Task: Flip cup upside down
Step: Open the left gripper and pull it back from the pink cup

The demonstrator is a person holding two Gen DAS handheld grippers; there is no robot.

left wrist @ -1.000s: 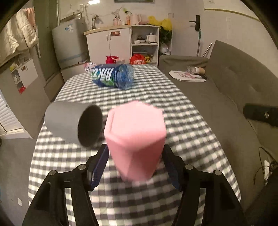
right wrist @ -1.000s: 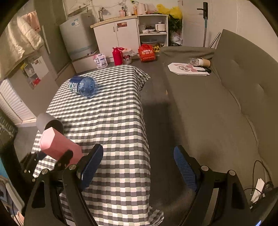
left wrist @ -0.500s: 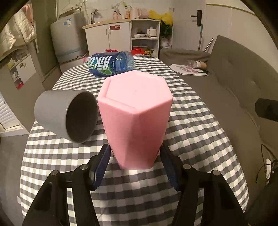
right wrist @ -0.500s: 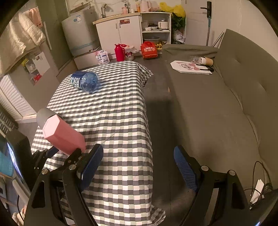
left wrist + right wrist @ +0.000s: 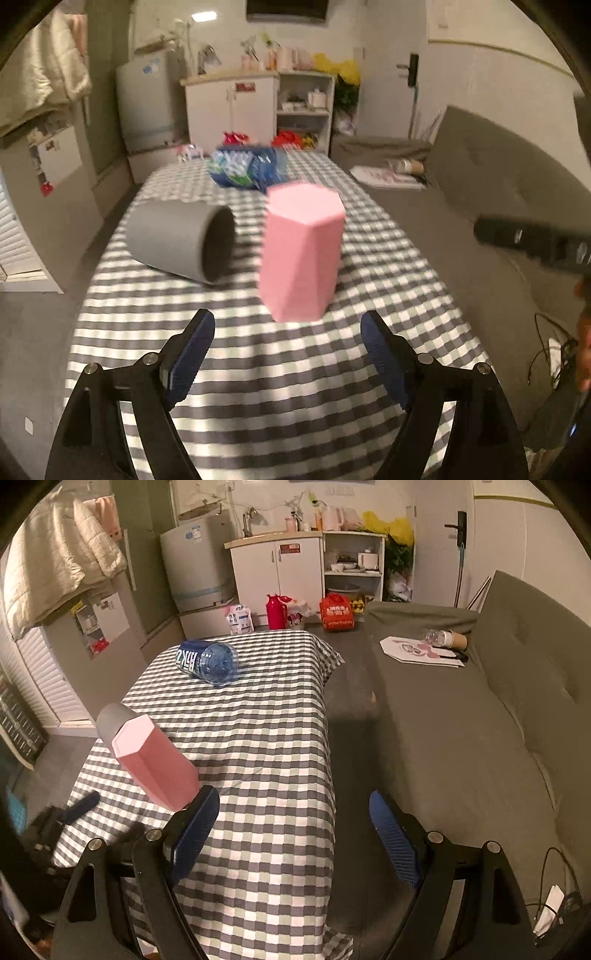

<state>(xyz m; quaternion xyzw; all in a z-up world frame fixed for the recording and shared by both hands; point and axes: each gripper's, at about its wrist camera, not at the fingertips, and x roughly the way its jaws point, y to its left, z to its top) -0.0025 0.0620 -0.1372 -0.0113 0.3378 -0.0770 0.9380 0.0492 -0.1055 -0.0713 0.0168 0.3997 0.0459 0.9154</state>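
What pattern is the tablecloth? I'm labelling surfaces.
A grey-and-white check on the tablecloth, clearest in the right wrist view.

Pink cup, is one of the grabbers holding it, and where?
No, nothing is held. The pink cup stands upside down on the checked tablecloth, ahead of the open left gripper. The right gripper is open and empty too.

The left gripper [image 5: 286, 347] was held level with its jaws spread wide, nothing between them. The right gripper [image 5: 291, 829] was likewise held wide apart and empty.
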